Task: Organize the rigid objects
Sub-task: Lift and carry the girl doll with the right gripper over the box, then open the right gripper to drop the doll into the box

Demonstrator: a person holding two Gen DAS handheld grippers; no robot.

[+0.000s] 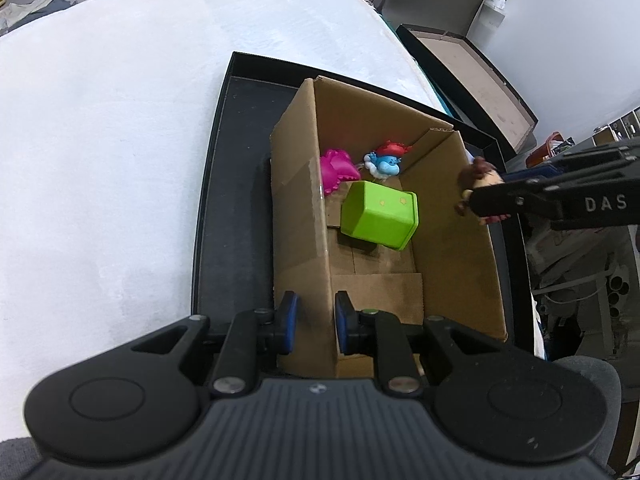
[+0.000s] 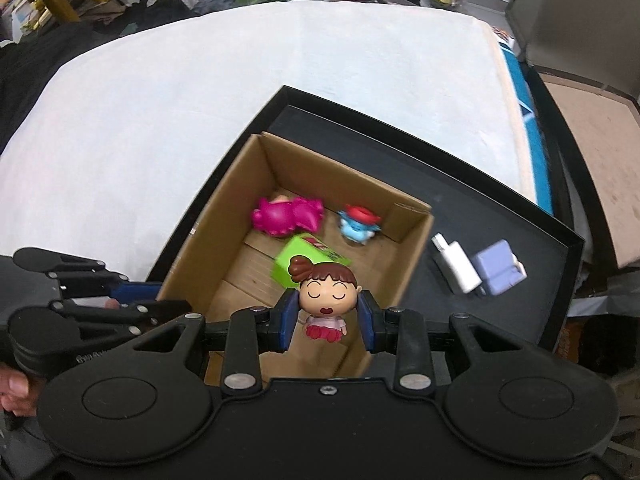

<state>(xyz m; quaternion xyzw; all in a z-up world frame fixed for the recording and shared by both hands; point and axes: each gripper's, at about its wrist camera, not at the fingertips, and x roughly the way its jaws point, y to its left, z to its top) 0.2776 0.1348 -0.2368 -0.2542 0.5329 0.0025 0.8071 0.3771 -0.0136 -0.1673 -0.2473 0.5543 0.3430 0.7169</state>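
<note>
The doll figure (image 2: 325, 300) sits upright between the blue pads of the right gripper (image 2: 329, 322), head uppermost and face toward the camera; the pads press its head from both sides, so the right gripper is closed on it at a narrow opening. Its long axis runs head to feet, roughly along the gripper fingers, which point steeply downward. Directly beyond and below the doll figure lies the open cardboard box (image 2: 224, 200). In the left wrist view the doll figure (image 1: 478, 184) hangs at the box's right wall (image 1: 456, 240), at or just over the rim, so the judged next move is a short carry inward over the opening, then release. Inside the box, ahead of the right gripper, the green cube (image 2: 298, 258) lies nearest, partly hidden behind the doll's head; the pink toy (image 2: 286, 216) lies beyond it to the left and the blue figure with a red cap (image 2: 358, 224) beyond it to the right. The near floor of the box appears free, which suits a drop short of the green cube. The left gripper (image 1: 316, 320) straddles the near left wall of the box with its pads set close; whether they pinch the cardboard cannot be told for certain, though they appear to steady it. The box rests in a black tray (image 2: 520, 216), where a white block (image 2: 458, 266) and a lavender block (image 2: 498, 266) lie to the right of the right gripper, outside the box. The tray rests on a white bed surface (image 2: 160, 100).
</note>
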